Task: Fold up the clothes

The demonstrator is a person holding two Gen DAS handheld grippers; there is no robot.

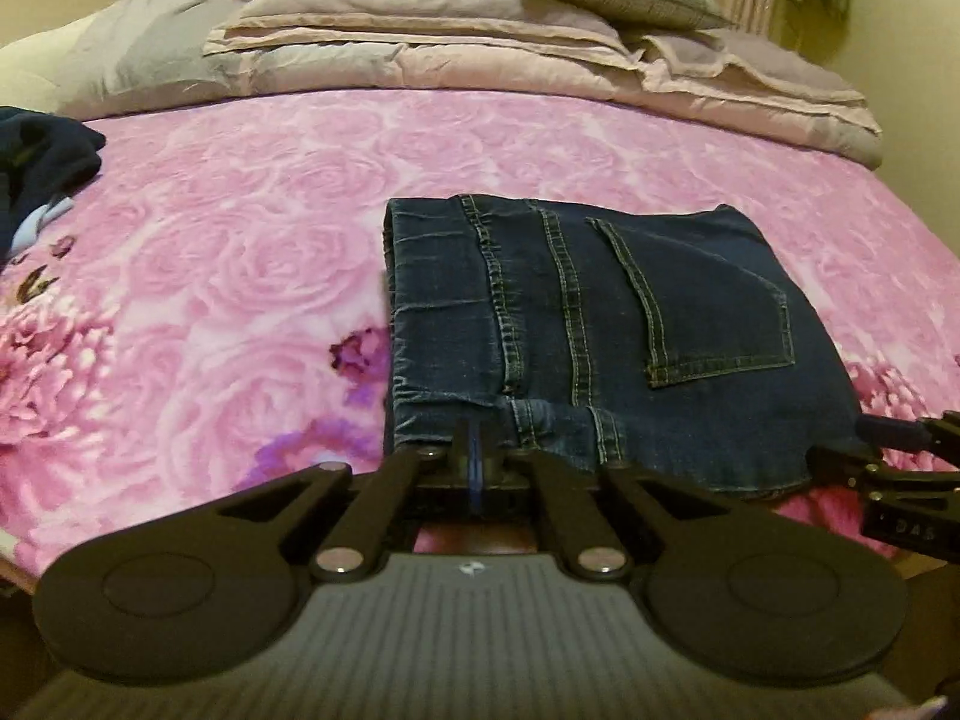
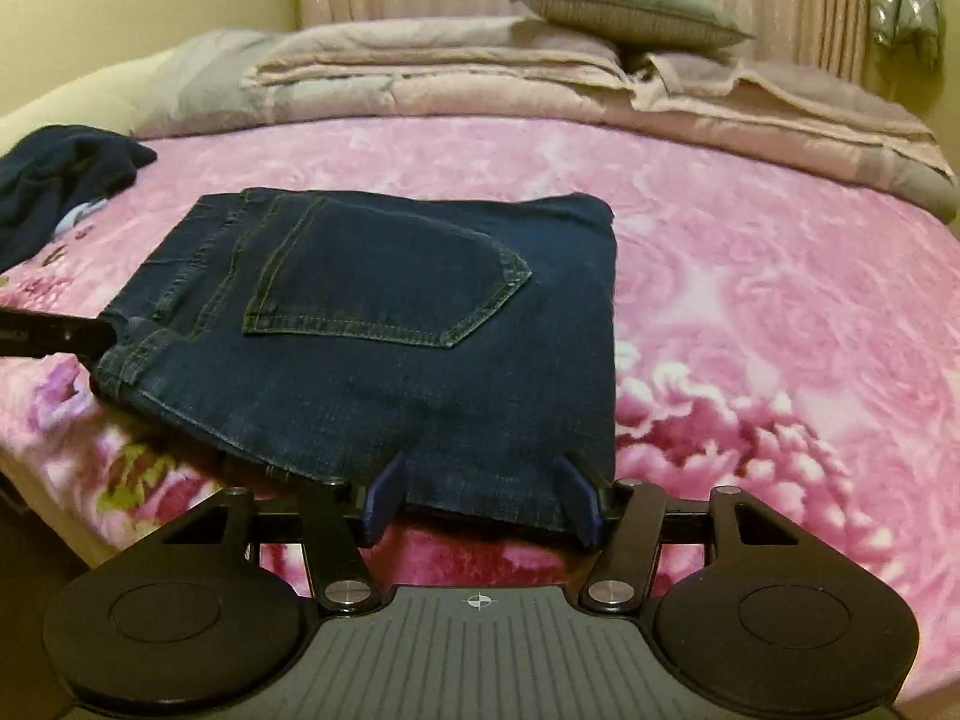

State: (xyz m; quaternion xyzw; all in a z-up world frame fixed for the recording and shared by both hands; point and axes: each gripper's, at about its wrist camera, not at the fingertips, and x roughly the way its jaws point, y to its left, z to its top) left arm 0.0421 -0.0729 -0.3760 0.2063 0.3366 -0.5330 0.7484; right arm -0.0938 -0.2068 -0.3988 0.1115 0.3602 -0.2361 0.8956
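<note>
Dark blue jeans (image 1: pixel 600 324) lie folded into a rectangle on the pink floral bedspread (image 1: pixel 240 276), back pocket up. My left gripper (image 1: pixel 474 450) is shut at the near waistband corner and appears to pinch the denim edge. In the right wrist view it reaches in from the left (image 2: pixel 66 333) to that same corner, which sits slightly raised. My right gripper (image 2: pixel 480 495) is open, its blue pads (image 2: pixel 384 492) on either side of the jeans' (image 2: pixel 390 324) near edge. It also shows at the right edge of the left wrist view (image 1: pixel 900 456).
A crumpled navy garment (image 2: pixel 60 186) lies at the bed's far left. Folded quilts (image 2: pixel 450 78) and a grey cushion (image 2: pixel 624 9) are stacked along the headboard. The bedspread (image 2: pixel 750 276) stretches open to the right of the jeans. The bed's near edge is just under both grippers.
</note>
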